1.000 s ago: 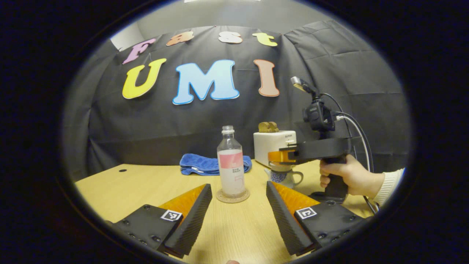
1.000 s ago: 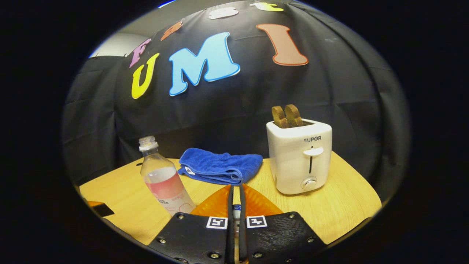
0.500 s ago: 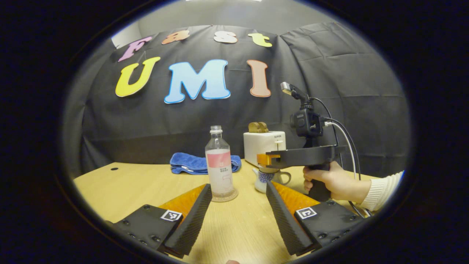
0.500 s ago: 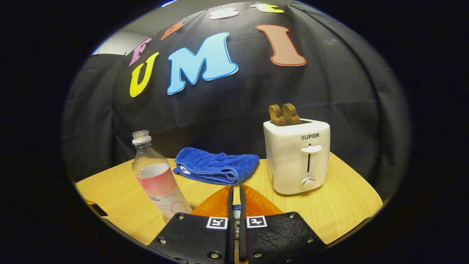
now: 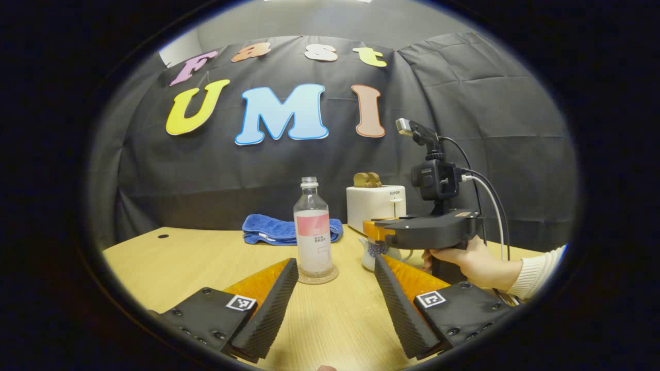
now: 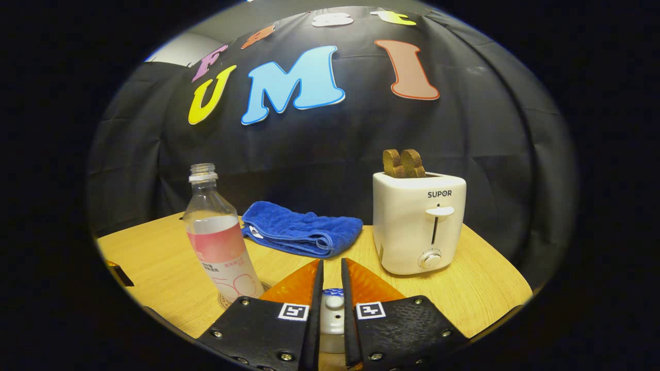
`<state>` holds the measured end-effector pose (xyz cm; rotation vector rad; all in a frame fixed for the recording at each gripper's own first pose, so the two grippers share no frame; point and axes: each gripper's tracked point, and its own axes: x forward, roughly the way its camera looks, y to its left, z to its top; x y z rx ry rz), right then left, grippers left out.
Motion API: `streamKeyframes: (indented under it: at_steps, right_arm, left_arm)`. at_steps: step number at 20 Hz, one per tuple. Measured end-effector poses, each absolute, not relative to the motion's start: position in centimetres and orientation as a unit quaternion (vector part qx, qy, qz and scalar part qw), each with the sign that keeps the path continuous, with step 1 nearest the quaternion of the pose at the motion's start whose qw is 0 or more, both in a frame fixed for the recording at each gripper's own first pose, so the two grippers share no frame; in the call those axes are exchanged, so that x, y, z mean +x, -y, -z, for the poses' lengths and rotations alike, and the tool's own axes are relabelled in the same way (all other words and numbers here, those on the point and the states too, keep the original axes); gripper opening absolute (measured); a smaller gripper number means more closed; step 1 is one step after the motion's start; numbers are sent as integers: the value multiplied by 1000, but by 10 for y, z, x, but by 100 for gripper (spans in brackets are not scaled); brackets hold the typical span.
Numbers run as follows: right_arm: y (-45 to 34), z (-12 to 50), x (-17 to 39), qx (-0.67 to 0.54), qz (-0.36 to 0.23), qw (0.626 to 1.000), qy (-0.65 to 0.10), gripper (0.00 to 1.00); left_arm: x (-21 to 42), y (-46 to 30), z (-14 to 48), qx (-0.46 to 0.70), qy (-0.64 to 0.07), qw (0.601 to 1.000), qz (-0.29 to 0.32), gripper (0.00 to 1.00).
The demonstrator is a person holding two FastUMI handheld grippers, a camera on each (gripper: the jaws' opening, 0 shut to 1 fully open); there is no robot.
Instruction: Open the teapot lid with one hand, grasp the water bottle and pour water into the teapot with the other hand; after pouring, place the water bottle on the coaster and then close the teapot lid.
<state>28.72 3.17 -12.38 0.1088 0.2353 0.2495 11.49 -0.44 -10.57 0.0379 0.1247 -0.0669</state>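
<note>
Wooden table (image 5: 170,257); left gripper (image 5: 335,288) spread, empty; right gripper (image 6: 330,304) straddles teapot lid (image 6: 333,314), parted; early withdrawal could nudge lid askew.

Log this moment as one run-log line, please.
phase: closing lid | right claw: around teapot lid knob | left claw: open, idle | water bottle: upright on coaster
</note>
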Motion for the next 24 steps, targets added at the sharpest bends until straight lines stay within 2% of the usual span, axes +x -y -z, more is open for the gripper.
streamKeyframes:
  at_steps: [2,3,4,5,7,10,14,20,24]
  right_arm:
    - [-26,112,283,44,-117,986,-108,28]
    - [-26,103,278,46,-117,987,-103,45]
    - [-25,94,273,49,-118,987,-99,51]
    - [-23,84,266,48,-115,988,-94,69]
    - [-11,63,249,31,-94,992,-81,90]
    - [6,30,211,8,-60,997,-56,91]
    - [7,14,151,5,-45,998,-31,92]
    - [-3,46,87,17,-37,998,-40,92]
    - [-10,77,67,17,-36,998,-54,92]
  left_arm:
    - [113,1,101,19,-55,998,29,100]
    - [113,-1,98,20,-50,998,26,100]
    - [111,-3,95,20,-44,999,24,100]
    - [110,-4,92,19,-40,999,25,100]
    - [109,-5,86,13,-32,999,26,100]
    - [102,-12,74,10,-26,999,25,100]
    - [87,-19,68,5,-18,1000,18,100]
    - [73,-3,80,16,-23,999,23,100]
    - [62,5,96,11,-37,999,19,100]
